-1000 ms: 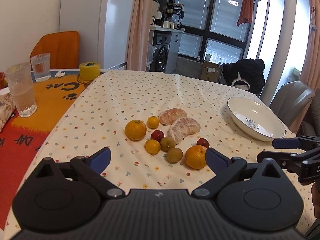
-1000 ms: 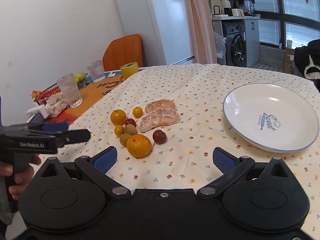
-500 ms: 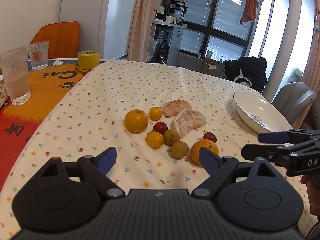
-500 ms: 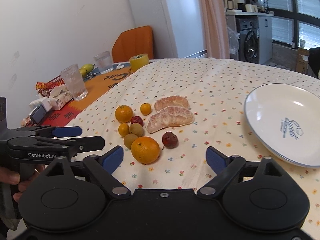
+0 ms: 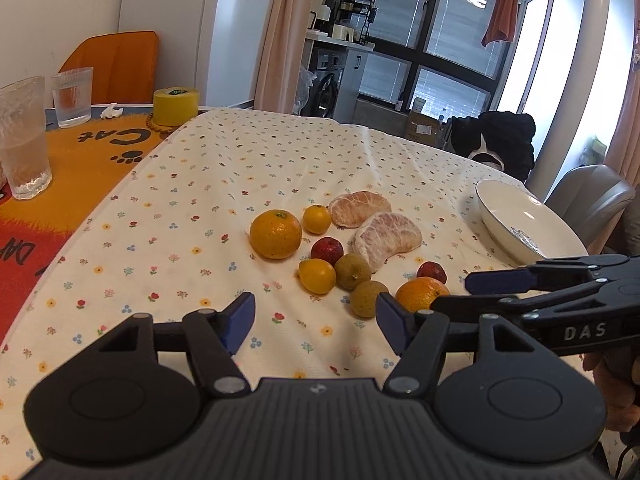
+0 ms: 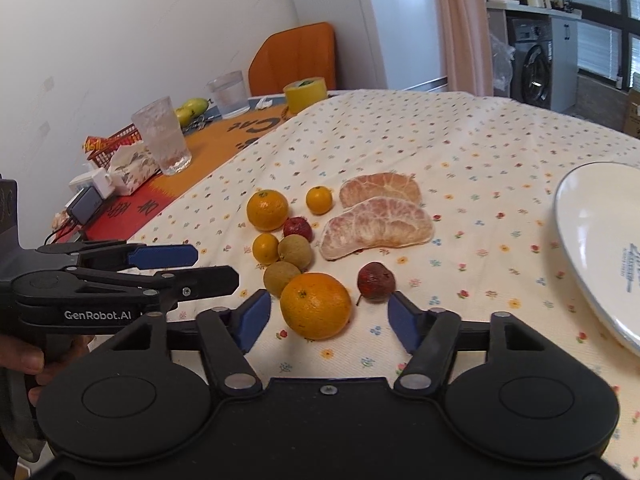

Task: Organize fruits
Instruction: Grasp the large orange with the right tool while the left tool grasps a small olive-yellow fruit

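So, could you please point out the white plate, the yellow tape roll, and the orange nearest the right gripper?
white plate (image 6: pixel 592 240), right wrist view, bare inner surface.
yellow tape roll (image 5: pixel 176 106), left wrist view, outer side wall.
nearest orange (image 6: pixel 315 306), right wrist view, middle of the peel.

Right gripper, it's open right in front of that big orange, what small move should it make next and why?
Probably ease the right gripper forward until its open pads flank the near orange, then shut. That orange lies centred between them, closest of all the fruit, and the white plate sits empty to the right.
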`<state>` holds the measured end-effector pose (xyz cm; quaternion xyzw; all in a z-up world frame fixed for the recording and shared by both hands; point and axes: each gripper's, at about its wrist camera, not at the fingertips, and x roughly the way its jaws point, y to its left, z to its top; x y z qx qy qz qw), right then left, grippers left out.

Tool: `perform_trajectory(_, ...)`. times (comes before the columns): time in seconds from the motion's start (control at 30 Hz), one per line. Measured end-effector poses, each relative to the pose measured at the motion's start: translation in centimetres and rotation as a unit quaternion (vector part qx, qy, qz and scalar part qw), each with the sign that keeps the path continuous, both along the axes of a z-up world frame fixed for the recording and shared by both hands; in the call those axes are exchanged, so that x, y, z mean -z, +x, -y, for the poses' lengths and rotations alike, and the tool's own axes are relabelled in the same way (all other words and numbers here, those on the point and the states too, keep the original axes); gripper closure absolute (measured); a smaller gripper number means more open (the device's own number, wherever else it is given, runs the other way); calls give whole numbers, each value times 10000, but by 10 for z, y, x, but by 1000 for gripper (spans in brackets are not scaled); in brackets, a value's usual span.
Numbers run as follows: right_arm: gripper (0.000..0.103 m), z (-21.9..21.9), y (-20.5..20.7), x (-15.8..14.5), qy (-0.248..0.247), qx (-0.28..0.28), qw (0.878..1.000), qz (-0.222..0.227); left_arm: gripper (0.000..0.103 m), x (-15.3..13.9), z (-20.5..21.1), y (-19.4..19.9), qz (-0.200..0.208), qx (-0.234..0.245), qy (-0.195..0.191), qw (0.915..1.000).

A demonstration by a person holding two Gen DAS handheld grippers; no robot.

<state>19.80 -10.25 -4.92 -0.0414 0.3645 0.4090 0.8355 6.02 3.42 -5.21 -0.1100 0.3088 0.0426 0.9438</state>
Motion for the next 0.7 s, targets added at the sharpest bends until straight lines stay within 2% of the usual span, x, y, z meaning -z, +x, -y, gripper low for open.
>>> perform_trajectory(0.03, 49, -2, 1, 2, -11, -29, 10000, -33, 38, 0, 0, 1, 10, 11, -2, 10000)
perform_trajectory(0.07, 60, -3, 3, 4, -8, -62, 10000, -76, 38, 0, 0, 2, 13, 26, 0, 10000)
perform_trajectory(0.1, 65, -3, 4, 5, 83, -124, 9998, -149, 38, 0, 1, 3, 13, 41, 5, 10000)
perform_trajectory(0.33, 67, 6, 4, 4, 167, -61, 9997, -156, 38, 2, 7, 12, 8, 188, 32, 9998)
perform_trajectory(0.7, 67, 33, 4, 0, 204, 257, 9995, -37, 45, 9, 23, 30, -77, 350, 83, 9993)
